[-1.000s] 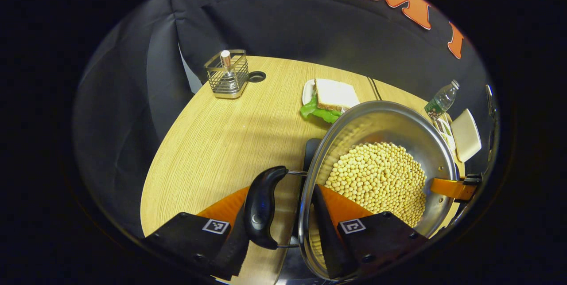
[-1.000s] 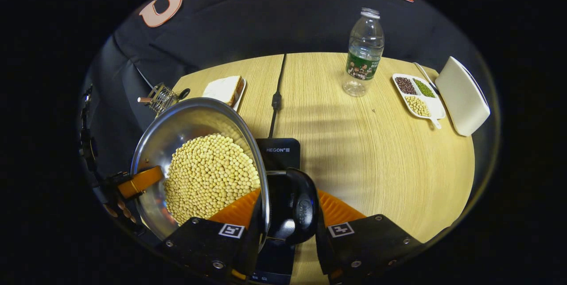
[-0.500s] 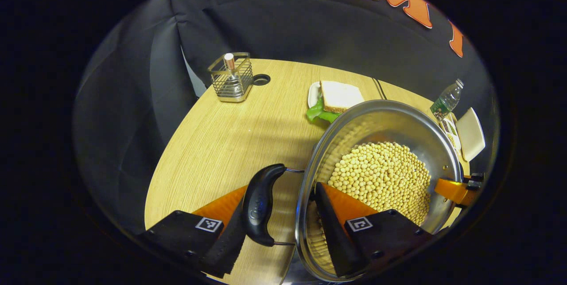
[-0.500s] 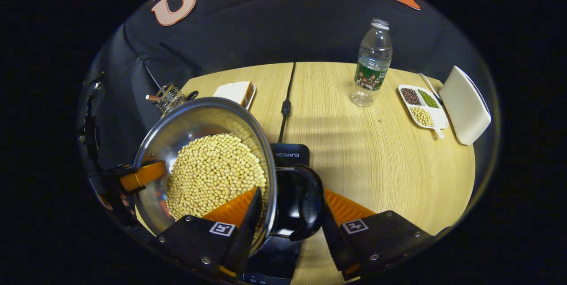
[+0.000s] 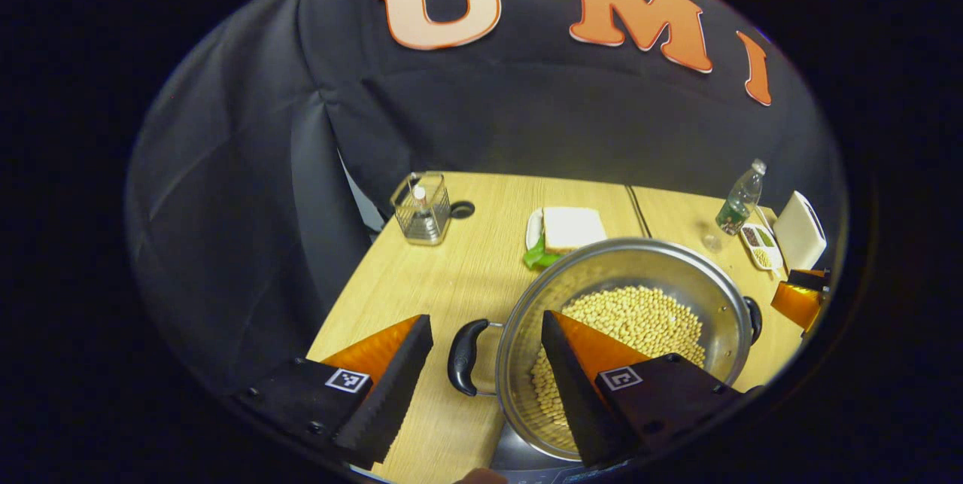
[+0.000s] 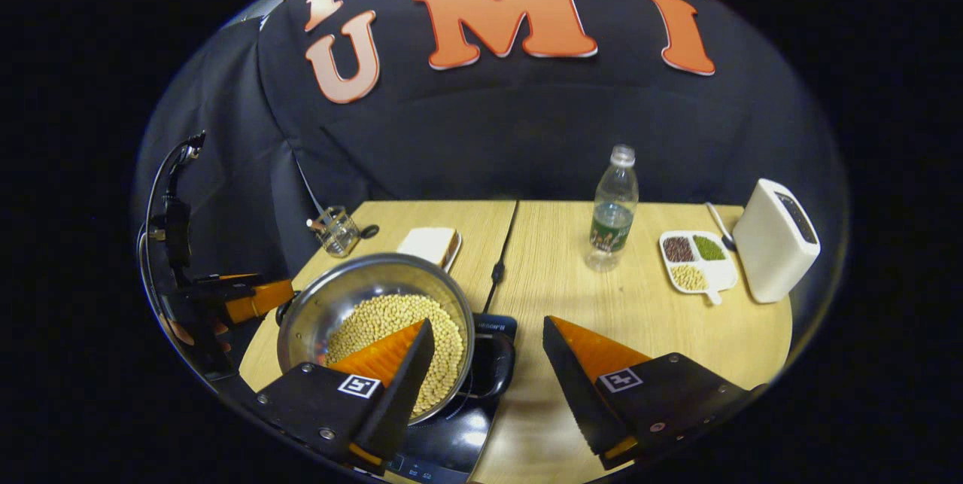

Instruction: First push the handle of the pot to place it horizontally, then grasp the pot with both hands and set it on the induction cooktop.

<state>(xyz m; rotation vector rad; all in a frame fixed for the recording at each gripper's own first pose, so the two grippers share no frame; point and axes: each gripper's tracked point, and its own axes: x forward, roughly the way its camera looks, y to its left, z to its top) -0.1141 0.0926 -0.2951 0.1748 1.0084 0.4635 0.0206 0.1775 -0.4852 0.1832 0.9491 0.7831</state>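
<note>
Pot full of beans sits on the induction cooktop, handles level at roughly 3 and 9 o'clock. I read the placement step as done. Left gripper has its jaws spread wide, straddling one handle without touching; right gripper likewise spread over the other handle. Next: back both off, clear of the rim. Sandwich at 12 on the worktop, bottle beyond.

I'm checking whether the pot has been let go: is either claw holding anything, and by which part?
Nothing is held. Both the left claw and the right claw are open, clear of the pot on the cooktop.
</note>
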